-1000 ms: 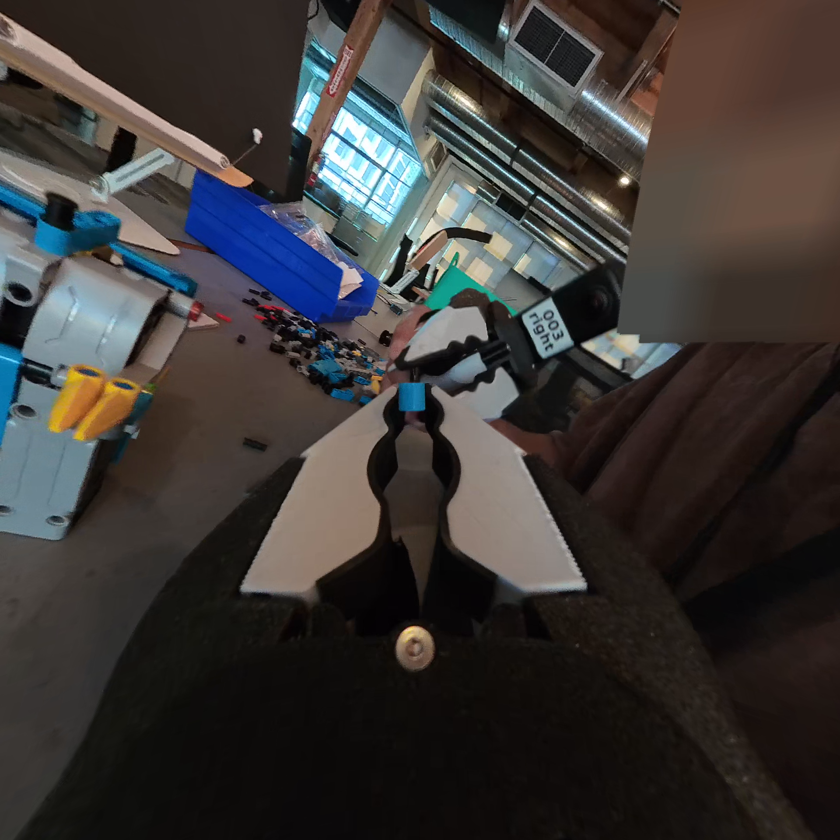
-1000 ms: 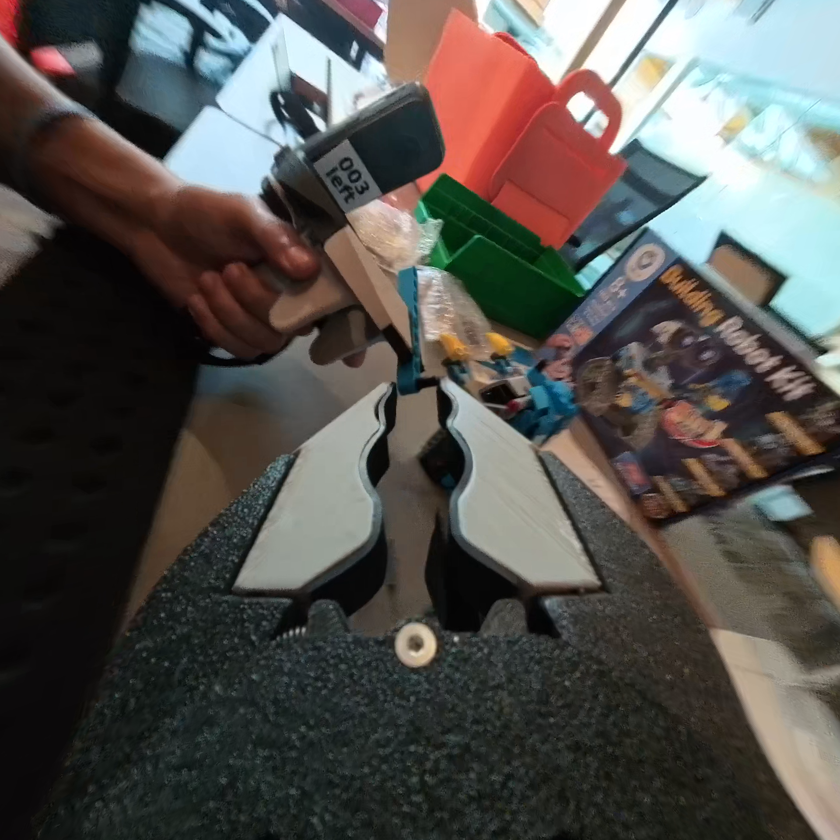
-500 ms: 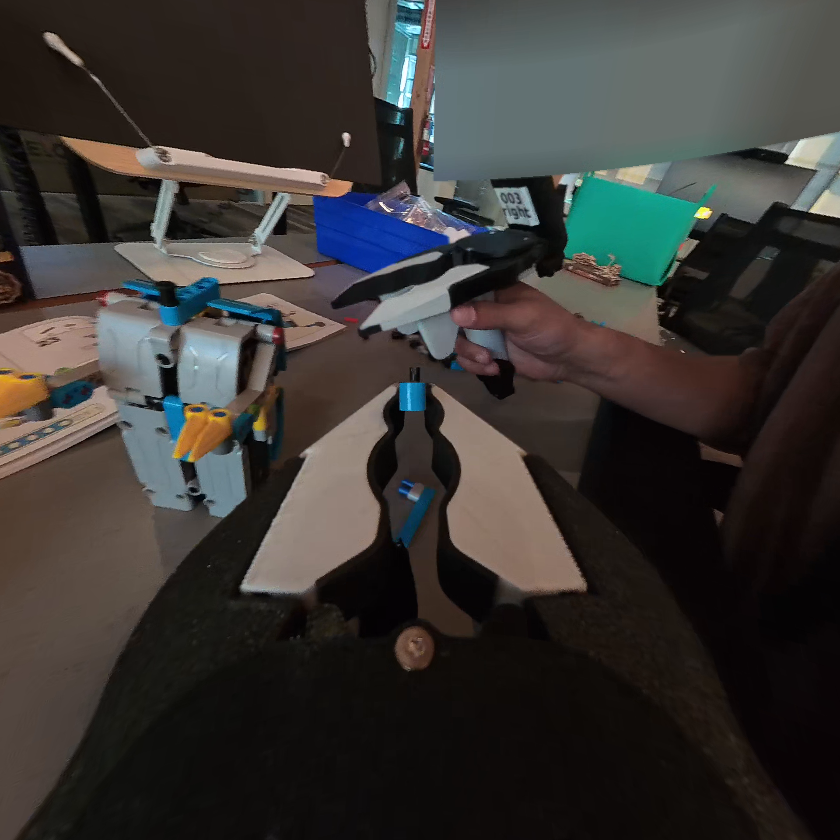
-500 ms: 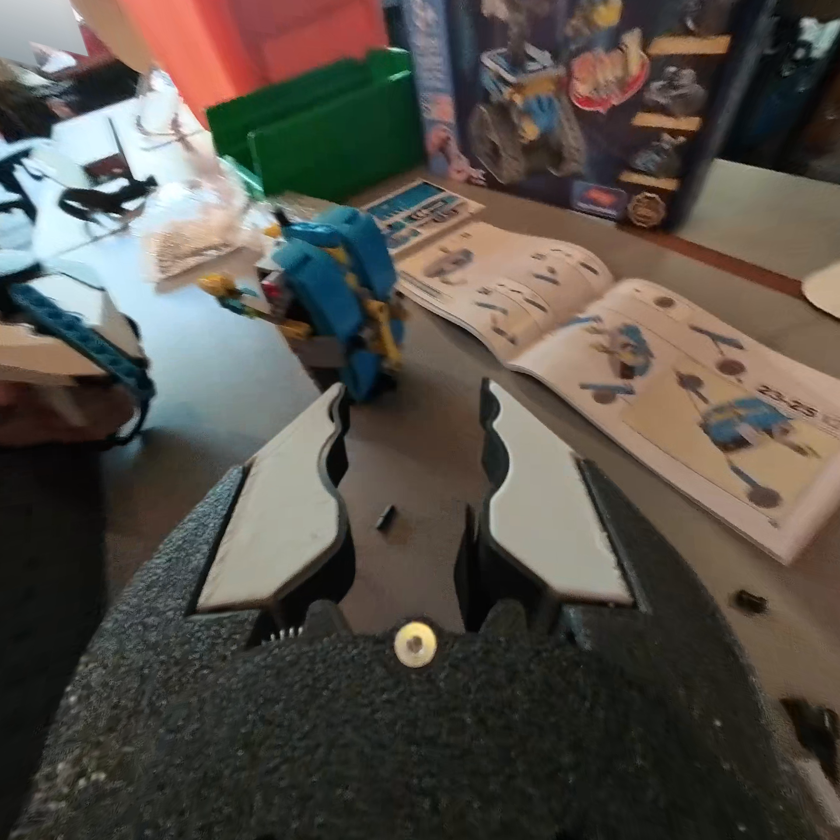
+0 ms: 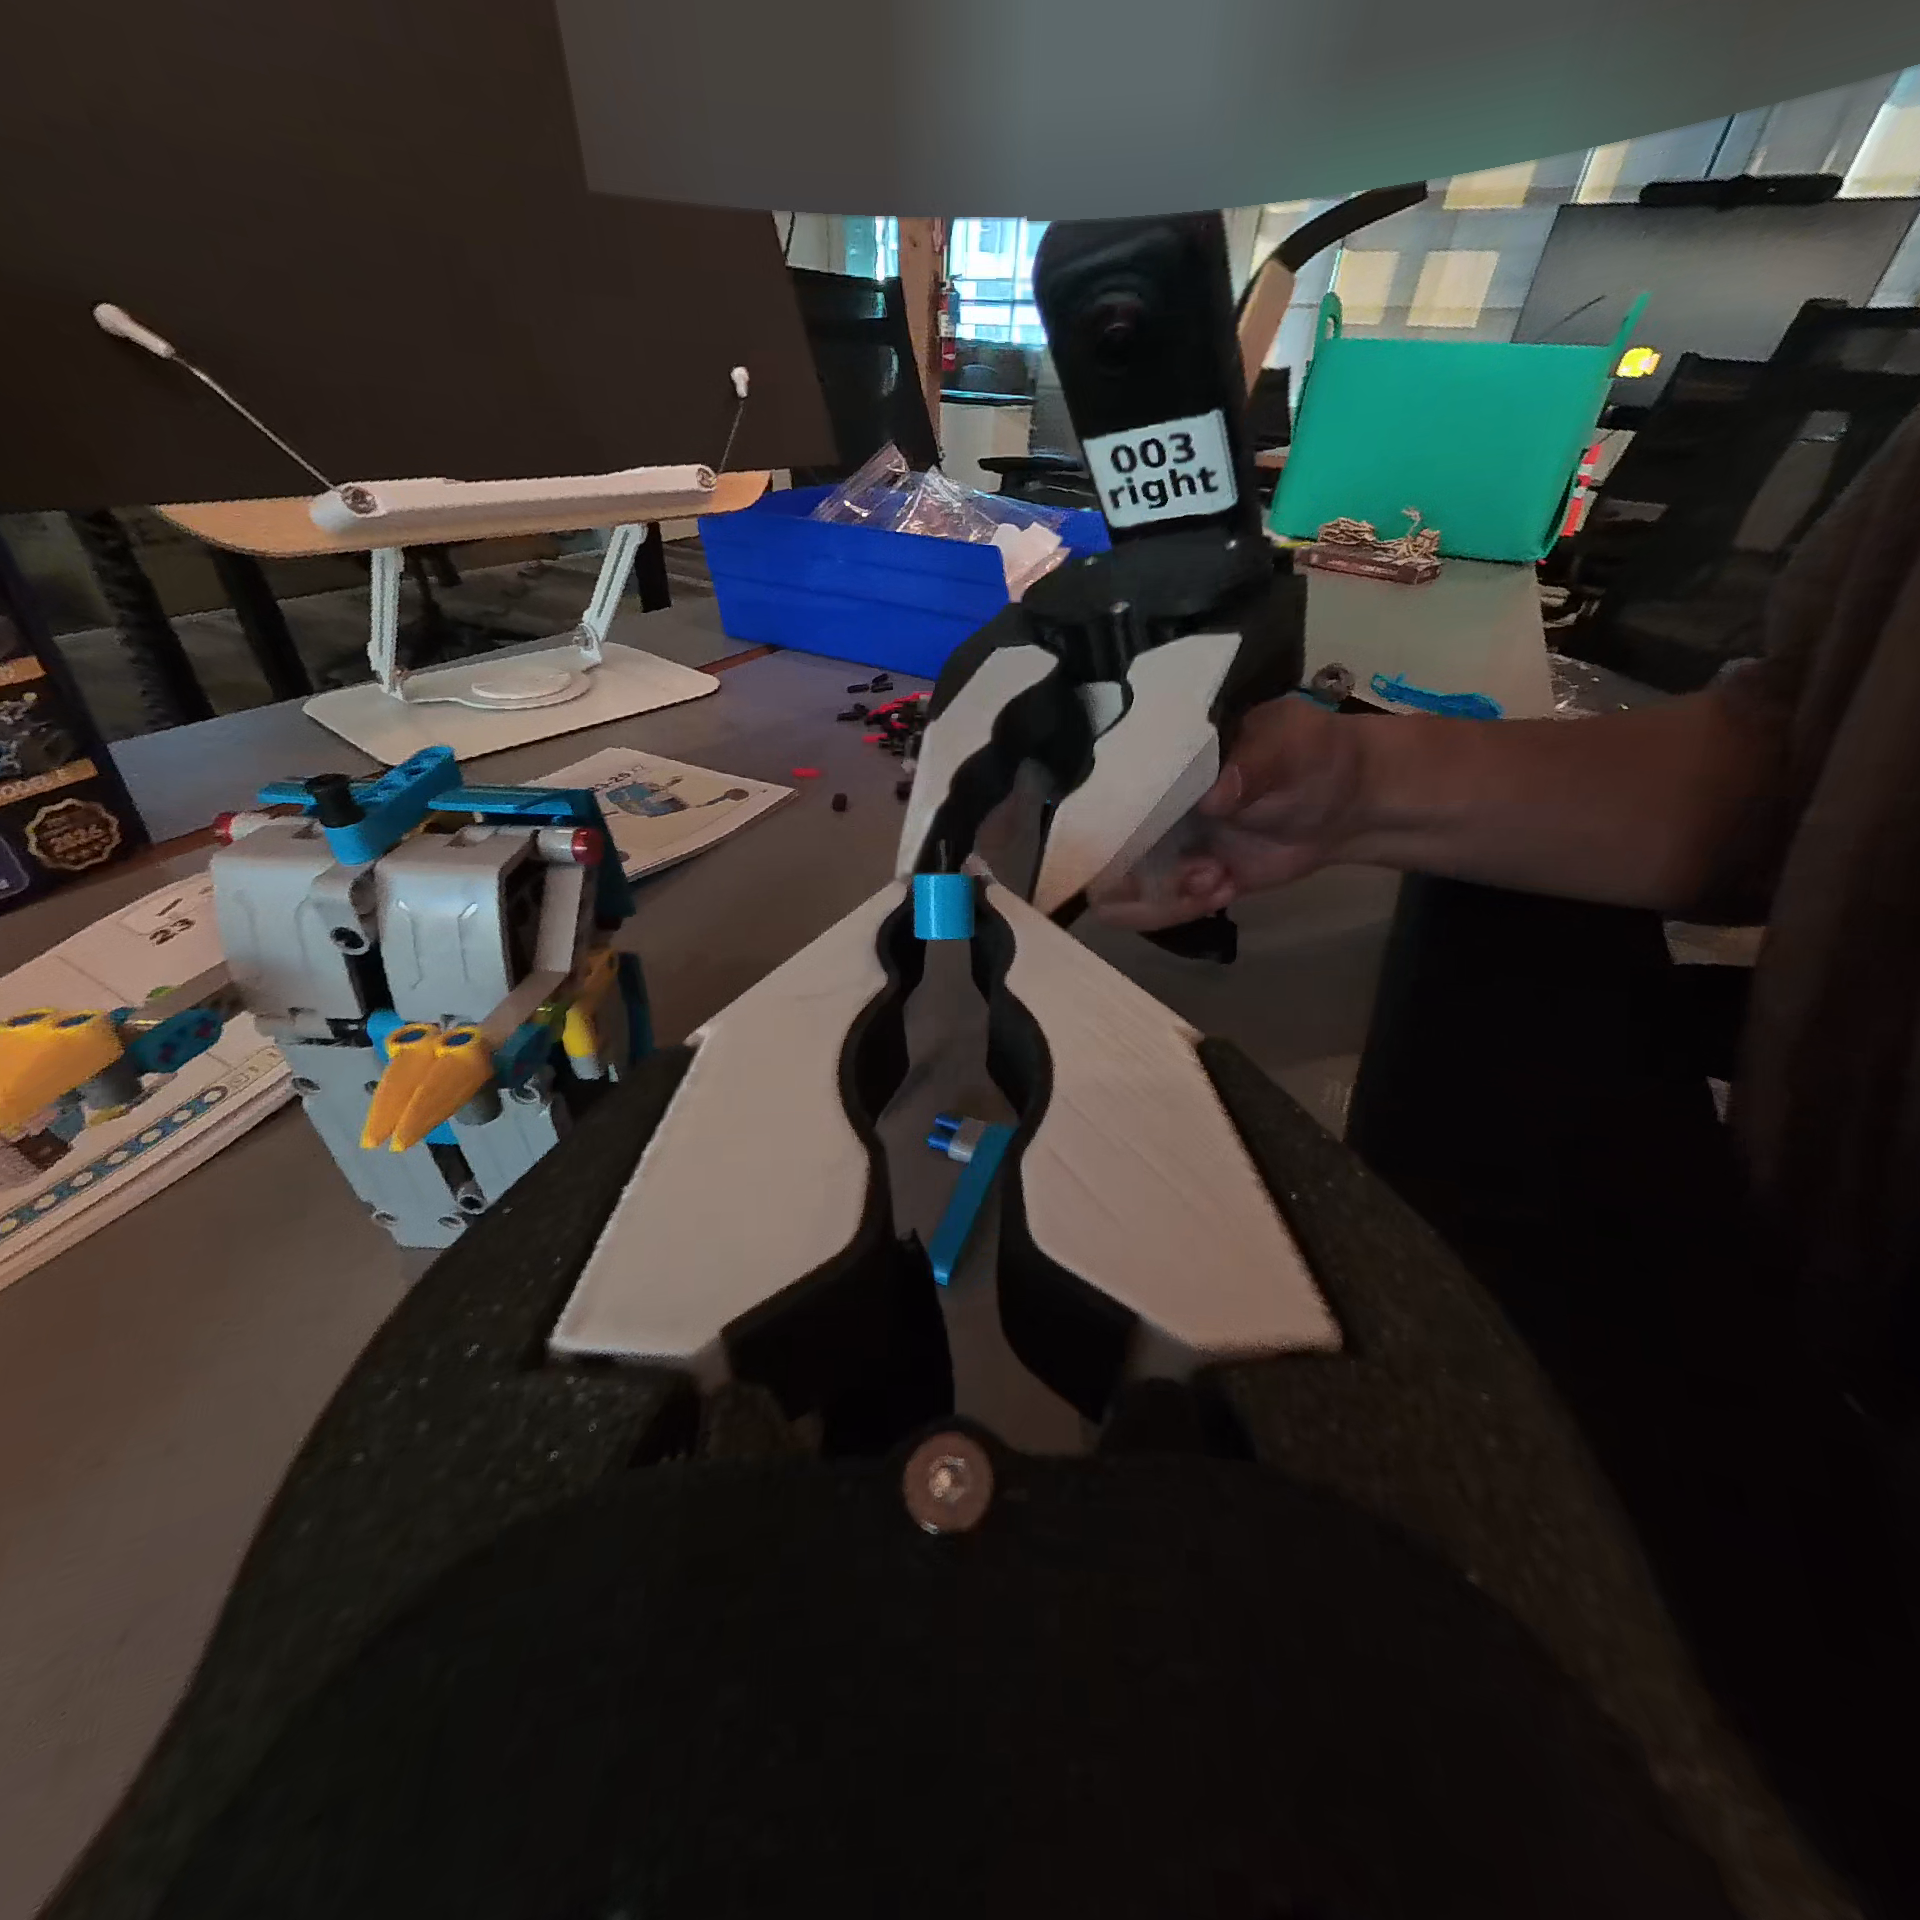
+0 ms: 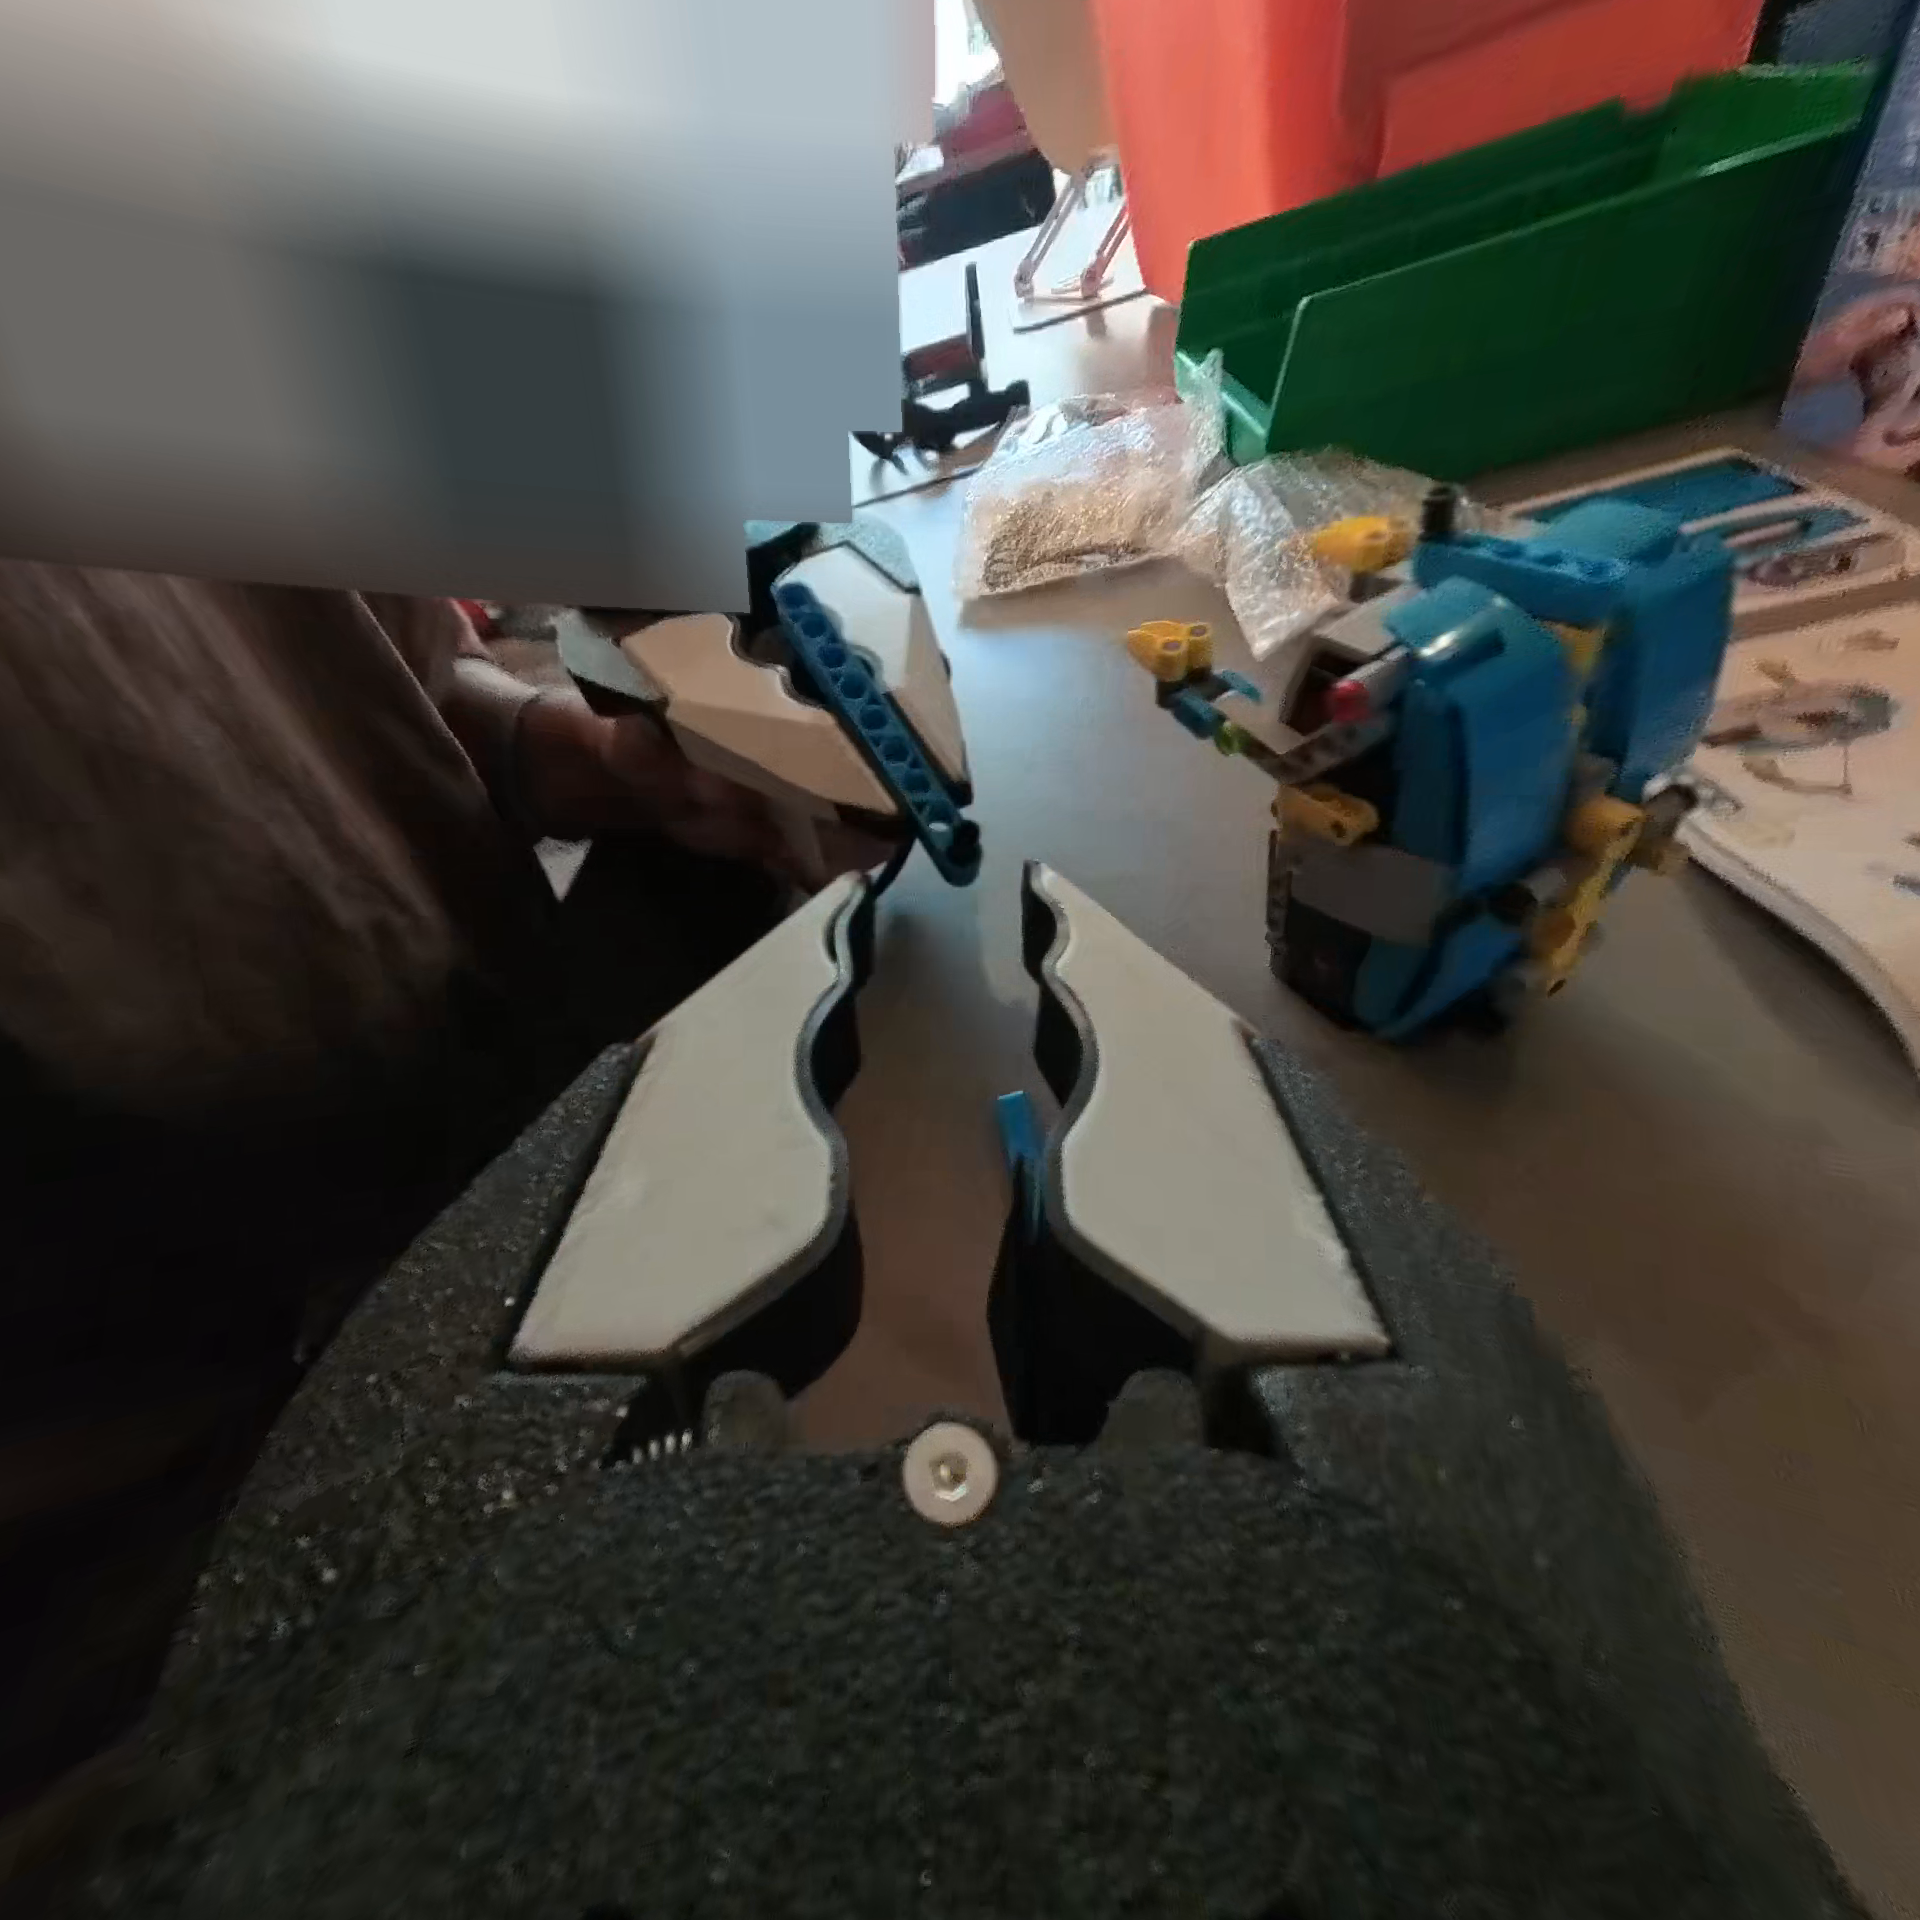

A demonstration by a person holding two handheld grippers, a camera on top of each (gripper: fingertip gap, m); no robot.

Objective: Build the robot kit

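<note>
Left wrist view: left gripper point(image 5: 940, 906) clamps blue beam point(image 5: 940, 906) steadily beside toy robot point(image 5: 416, 997), right gripper point(image 5: 961, 847) gaping, lining up squarely.

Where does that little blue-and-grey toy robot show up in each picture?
Left wrist view: toy robot stands at left-centre on the table, left of the left claw.
Right wrist view: toy robot stands at right-centre, right of the right claw.
Shared landmark: the booklet beside it.

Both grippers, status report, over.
Left gripper shut on long blue perforated beam. Right gripper open, empty, tips beside beam's end. Grey-and-blue brick robot model stands clear.
</note>
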